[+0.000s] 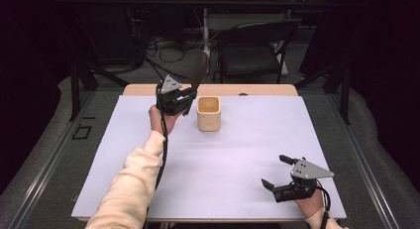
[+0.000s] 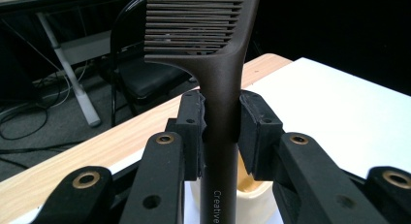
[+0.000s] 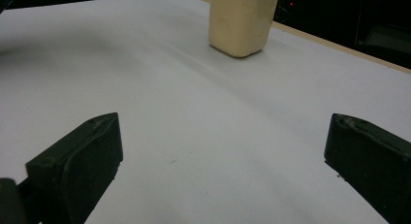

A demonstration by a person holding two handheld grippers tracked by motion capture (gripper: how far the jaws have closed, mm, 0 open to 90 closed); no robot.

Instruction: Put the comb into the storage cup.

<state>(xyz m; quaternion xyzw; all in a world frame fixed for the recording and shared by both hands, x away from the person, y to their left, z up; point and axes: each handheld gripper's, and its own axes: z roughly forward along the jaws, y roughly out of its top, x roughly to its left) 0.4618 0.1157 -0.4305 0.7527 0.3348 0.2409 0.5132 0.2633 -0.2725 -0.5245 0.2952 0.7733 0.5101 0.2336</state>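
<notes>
While the left gripper (image 2: 220, 124) clamps the comb (image 2: 213, 59) just left of the cup (image 1: 208, 113), dropping it in remains; right gripper (image 1: 275, 172) gapes, empty.

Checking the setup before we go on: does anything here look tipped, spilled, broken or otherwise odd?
Nothing stands out. The cream cup stands upright on the white table with no spill around it. The left gripper holds the dark comb squarely by its handle, teeth up and intact. The right gripper rests open near the table's front edge.
</notes>
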